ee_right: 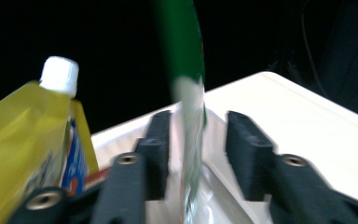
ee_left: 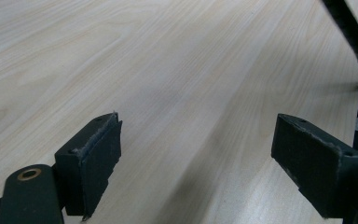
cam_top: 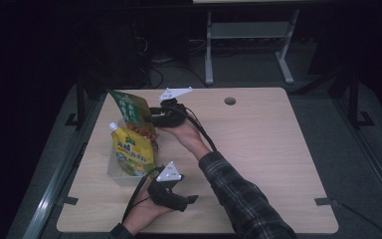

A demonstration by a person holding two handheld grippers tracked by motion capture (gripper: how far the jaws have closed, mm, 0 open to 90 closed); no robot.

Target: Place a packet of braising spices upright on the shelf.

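So on the light wood tabletop there's a clear plastic bin sitting near the left edge, about halfway down; two pouches stand in it. The front one is a yellow pouch with a white screw cap, leaning a bit toward the left edge; right behind it, on the far side, is a green snack bag, upright and taller than the rest.

The right gripper reaches across to the green snack bag from the right; in the right gripper view the bag's edge sits between the two jaws, with a visible gap on the right side, so the jaws look parted around it rather than clamped. It's blurry there, so can't say if the left jaw is touching.

The left gripper hangs over the near-left part of the tabletop, just beside the bin's near corner; jaws spread wide, bare wood between them, gripping nothing.
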